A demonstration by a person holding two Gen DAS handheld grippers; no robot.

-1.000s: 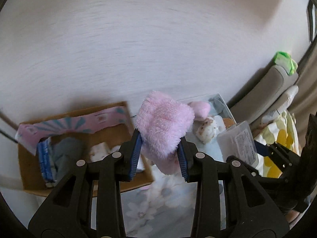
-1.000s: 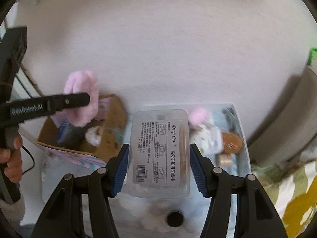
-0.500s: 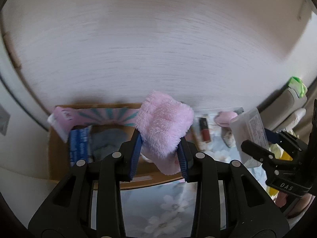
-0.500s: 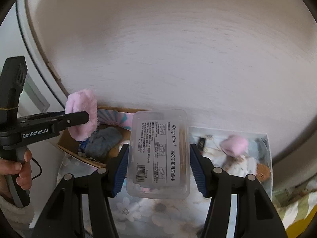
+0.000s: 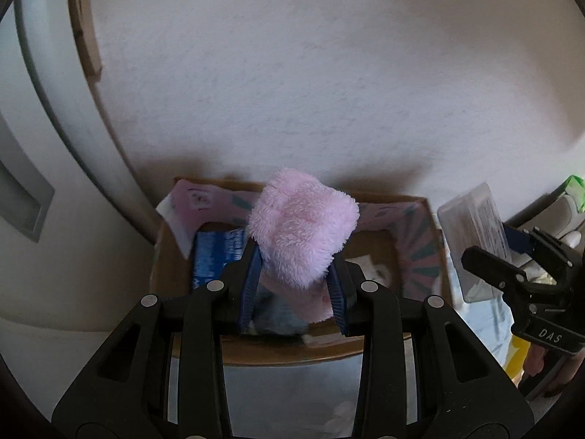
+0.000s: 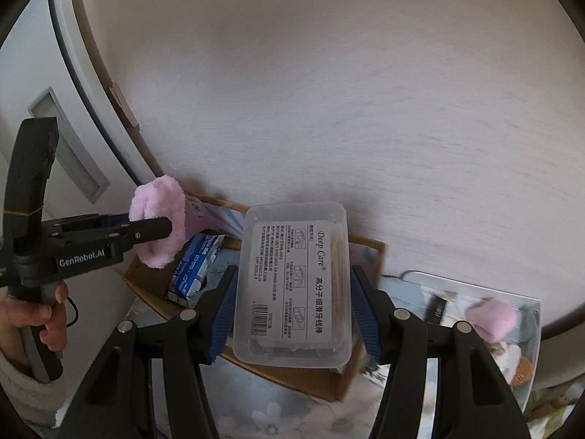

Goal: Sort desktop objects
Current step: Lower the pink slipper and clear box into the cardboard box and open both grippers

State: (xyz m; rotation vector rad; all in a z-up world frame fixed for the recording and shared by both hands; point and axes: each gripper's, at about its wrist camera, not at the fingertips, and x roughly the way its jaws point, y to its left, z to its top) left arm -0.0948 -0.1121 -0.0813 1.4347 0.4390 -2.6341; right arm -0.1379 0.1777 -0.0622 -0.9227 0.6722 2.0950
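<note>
My left gripper (image 5: 294, 289) is shut on a fluffy pink cloth (image 5: 303, 225) and holds it above a brown cardboard box (image 5: 164, 274) with a pink patterned lining. The cloth also shows in the right wrist view (image 6: 159, 219), clamped in the left gripper (image 6: 161, 227) over the box's left end. My right gripper (image 6: 292, 303) is shut on a clear plastic floss-pick box (image 6: 294, 281) with a printed label, held above the cardboard box (image 6: 292, 376). The plastic box shows at the right of the left wrist view (image 5: 473, 234).
A blue packet (image 5: 215, 256) and grey fabric lie in the cardboard box. A clear tray (image 6: 530, 303) to the right holds a pink puff (image 6: 493, 316) and small items. A white wall stands behind. A white cabinet (image 5: 44, 190) is at the left. Floral cloth covers the table (image 6: 278, 417).
Both grippers have swung left with their loads. The pink cloth and the plastic box now hang over the cardboard box; the clear tray has slid to the right of view.
</note>
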